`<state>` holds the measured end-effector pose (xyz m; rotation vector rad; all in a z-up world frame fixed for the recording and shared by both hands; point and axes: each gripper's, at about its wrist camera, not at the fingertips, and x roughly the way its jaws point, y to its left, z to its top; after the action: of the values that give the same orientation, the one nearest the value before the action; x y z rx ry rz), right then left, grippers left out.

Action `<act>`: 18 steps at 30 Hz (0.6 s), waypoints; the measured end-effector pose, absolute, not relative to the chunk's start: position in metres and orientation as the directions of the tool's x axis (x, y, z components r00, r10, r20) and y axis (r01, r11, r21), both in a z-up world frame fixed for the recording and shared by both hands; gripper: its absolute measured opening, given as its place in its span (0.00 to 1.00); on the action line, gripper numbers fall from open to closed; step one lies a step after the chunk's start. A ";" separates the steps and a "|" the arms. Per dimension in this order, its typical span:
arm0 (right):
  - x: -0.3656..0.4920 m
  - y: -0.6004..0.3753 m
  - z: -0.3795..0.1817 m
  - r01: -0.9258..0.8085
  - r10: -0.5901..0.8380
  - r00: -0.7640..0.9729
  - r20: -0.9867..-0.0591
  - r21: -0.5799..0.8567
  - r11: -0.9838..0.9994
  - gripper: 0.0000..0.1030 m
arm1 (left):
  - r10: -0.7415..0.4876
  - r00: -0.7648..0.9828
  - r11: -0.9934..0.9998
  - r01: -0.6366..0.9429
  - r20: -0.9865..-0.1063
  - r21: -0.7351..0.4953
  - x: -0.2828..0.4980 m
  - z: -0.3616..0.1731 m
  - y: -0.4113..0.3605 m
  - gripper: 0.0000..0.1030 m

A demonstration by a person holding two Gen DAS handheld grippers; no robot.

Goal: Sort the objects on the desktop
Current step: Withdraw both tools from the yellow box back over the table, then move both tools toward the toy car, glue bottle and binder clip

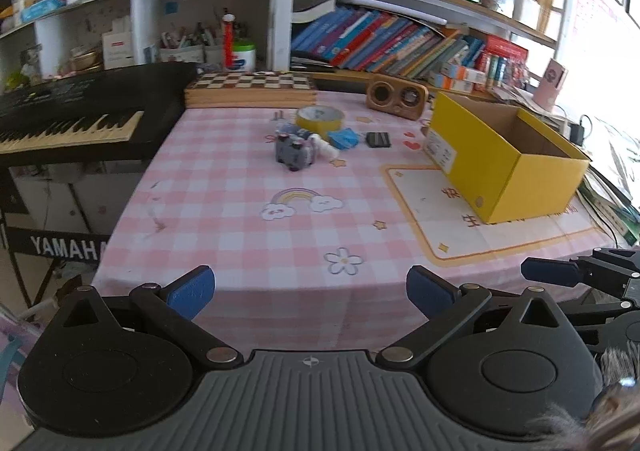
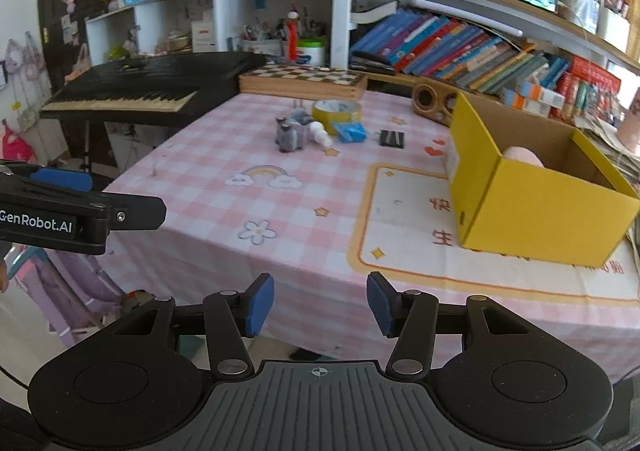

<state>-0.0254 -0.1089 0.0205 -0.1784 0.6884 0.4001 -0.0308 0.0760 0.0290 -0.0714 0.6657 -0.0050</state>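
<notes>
Because the yellow box (image 2: pixel 536 203) stood open-topped near the counter's (image 1: pixel 248 235) right edge, we judged it the bin for sorting, and something pale pink (image 2: pixel 522 157) already lay inside it, though we could not tell what it was. We held both grippers back over the near edge of the counter, pointing down and forward. The left gripper (image 1: pixel 310 289) had its blue pads spread wide with nothing between them; the right gripper (image 2: pixel 320 305) stood partly apart, narrower than the left, and likewise gripped nothing. The things left to sort sat in a loose cluster toward the far middle of the counter, well apart from both grippers: a small grey toy (image 1: pixel 292 153), a white bottle (image 1: pixel 324 147) lying on its side just beside it, a blue packet (image 1: pixel 343 137), a roll of yellow tape (image 1: pixel 320 117) behind them, and a small black item (image 1: pixel 378 140) a little toward the box. They lay ahead of the left gripper, and ahead and slightly left of the right one. A chessboard (image 1: pixel 250 85) and a wooden speaker (image 1: pixel 396 93) sat along the far edge, perhaps not ours to move. We judged the next step to be a reach forward to that cluster.
</notes>
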 end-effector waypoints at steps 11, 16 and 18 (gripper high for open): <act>-0.011 -0.089 0.020 -0.447 0.319 0.684 -0.656 -0.033 0.894 0.58 | 0.017 0.776 0.995 -0.077 -0.630 -0.069 -0.028 0.025 0.094 1.00; -0.001 -0.086 0.017 -0.451 0.322 0.677 -0.661 -0.027 0.892 0.58 | 0.028 0.773 0.993 -0.093 -0.634 -0.069 -0.021 0.023 0.097 1.00; 0.002 -0.085 0.015 -0.454 0.324 0.673 -0.665 -0.026 0.891 0.58 | 0.031 0.768 0.993 -0.098 -0.640 -0.069 -0.015 0.021 0.097 1.00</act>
<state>0.0016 -0.0852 0.0149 -0.1955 0.7079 0.4405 -0.0153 0.0973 0.0213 -0.1002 0.6917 0.0701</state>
